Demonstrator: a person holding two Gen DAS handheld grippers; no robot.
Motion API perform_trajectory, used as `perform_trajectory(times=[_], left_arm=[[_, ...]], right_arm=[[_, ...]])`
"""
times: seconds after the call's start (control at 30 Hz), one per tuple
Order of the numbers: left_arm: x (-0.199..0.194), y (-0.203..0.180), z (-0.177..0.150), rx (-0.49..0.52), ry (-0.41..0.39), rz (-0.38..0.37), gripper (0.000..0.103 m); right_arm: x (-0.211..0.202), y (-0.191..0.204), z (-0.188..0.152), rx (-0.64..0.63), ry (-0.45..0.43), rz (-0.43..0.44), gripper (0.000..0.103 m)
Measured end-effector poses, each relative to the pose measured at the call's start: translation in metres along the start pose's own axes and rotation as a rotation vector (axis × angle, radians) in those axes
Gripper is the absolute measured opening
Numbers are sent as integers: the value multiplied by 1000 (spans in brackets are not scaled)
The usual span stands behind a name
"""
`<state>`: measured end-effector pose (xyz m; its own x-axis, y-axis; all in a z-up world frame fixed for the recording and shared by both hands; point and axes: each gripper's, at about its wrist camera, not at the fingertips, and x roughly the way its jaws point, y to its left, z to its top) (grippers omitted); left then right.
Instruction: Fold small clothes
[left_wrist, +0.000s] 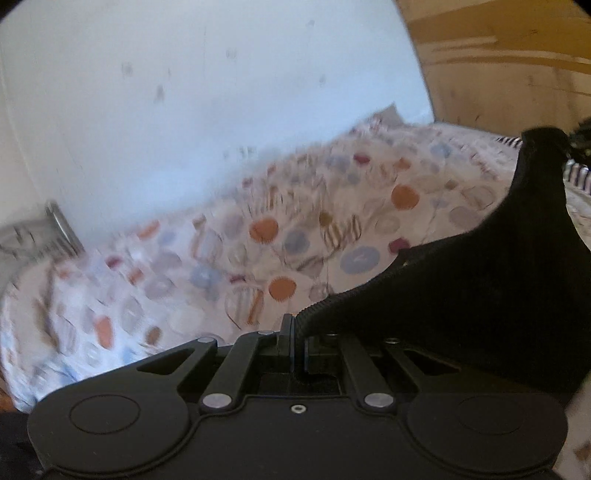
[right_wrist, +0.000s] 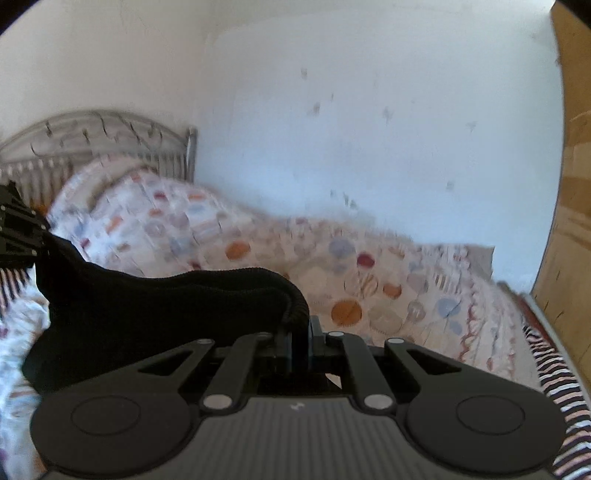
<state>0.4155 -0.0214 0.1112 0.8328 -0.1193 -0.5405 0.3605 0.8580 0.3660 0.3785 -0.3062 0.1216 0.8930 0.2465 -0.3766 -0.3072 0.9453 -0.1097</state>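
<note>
A black ribbed knit garment (left_wrist: 480, 288) hangs between both grippers, lifted above the bed. My left gripper (left_wrist: 297, 339) is shut on its ribbed edge; the cloth runs up and right toward the other gripper (left_wrist: 580, 140). My right gripper (right_wrist: 299, 339) is shut on the opposite ribbed edge of the garment (right_wrist: 147, 314); the cloth stretches left to the left gripper (right_wrist: 18, 229). Both views are motion-blurred.
A bedspread with orange and blue dots (left_wrist: 258, 251) covers the bed (right_wrist: 369, 288). A metal headboard (right_wrist: 92, 136) stands at the left, a white wall behind, a wooden cupboard (right_wrist: 569, 221) at the right. A striped cloth (right_wrist: 554, 373) lies at the bed's edge.
</note>
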Motion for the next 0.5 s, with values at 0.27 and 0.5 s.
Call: perform_trajectory(times=[0.27,0.5], left_arm=[[123,21,5,-112,131,-47,4],[180,31,-8,-249,198,-83,29]], right_arm=[[114,-21,-24,51,125,-11,8],[164,-40,-46,120,191,-9,8]])
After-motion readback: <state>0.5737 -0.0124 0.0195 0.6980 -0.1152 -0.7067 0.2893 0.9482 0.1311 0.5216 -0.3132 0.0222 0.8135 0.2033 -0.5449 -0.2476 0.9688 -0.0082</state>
